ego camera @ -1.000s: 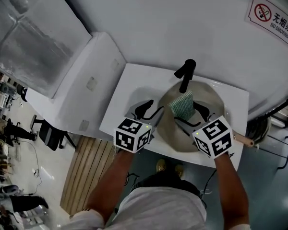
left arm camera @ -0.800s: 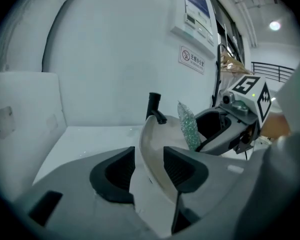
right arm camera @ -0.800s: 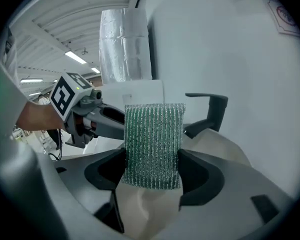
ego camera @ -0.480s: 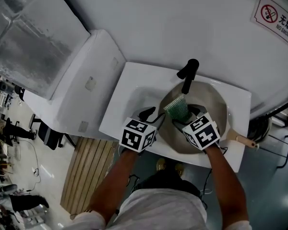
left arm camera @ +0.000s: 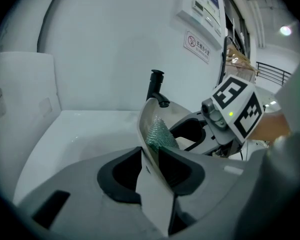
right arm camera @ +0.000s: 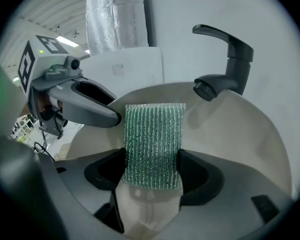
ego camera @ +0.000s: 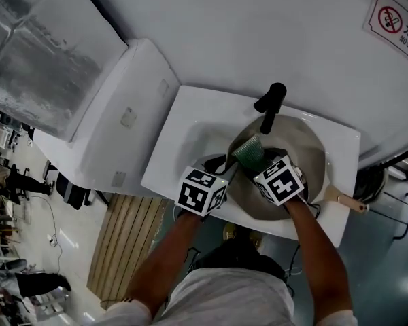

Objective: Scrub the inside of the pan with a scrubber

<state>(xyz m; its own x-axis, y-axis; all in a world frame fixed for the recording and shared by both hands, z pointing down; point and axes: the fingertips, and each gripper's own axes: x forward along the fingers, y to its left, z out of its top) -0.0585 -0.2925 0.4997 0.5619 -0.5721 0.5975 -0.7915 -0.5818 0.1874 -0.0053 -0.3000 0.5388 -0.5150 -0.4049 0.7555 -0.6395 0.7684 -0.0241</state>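
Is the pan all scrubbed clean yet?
Not yet. Done: the pan sits in the sink, and the right hand-held gripper is shut on the green scrubber, held over the pan's inside. In hand: the left hand-held gripper is closing its jaws around the pan's rim, probably to steady it. Left: the scrubbing itself, it seems.

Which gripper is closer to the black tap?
Right. The right gripper holds the scrubber inside the pan, near the tap. The left gripper is farther off, its fingers closing on the pan's rim.
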